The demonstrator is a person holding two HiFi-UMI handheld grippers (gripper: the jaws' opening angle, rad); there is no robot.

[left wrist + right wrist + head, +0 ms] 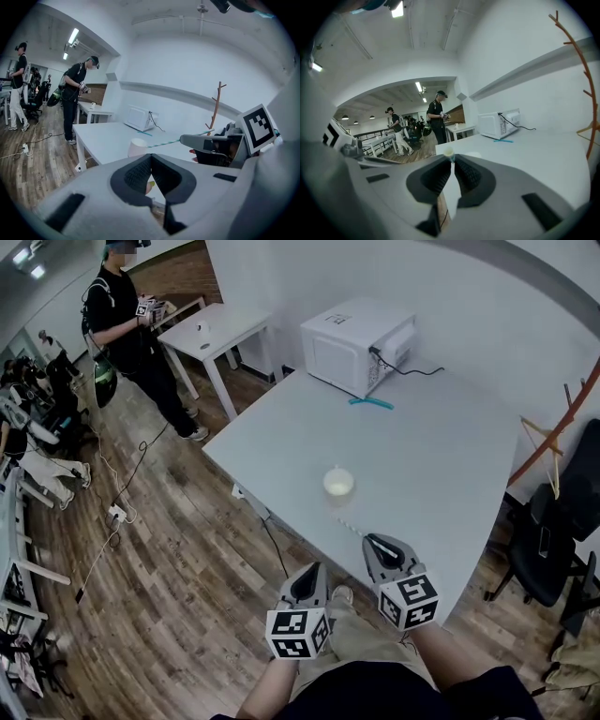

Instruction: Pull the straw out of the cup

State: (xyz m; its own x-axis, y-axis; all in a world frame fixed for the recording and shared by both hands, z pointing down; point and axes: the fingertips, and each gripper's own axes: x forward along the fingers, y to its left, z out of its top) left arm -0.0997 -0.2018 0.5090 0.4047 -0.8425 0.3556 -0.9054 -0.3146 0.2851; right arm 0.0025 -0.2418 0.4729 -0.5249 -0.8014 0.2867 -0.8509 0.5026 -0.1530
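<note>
White microwave and teal stick on pale table

Grey plastic L hand-held gripper sits low in front of the body, jaws pressed tip to tip, w/ matching R hand-held gripper just beside it and slightly fwd, jaws clamped on the end of a thin pale striped straw, both forearms reaching fwd.

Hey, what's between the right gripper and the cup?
The straw, held in the right gripper's shut jaws, points back toward the cup. Nothing else lies there, as the head view shows.
</note>
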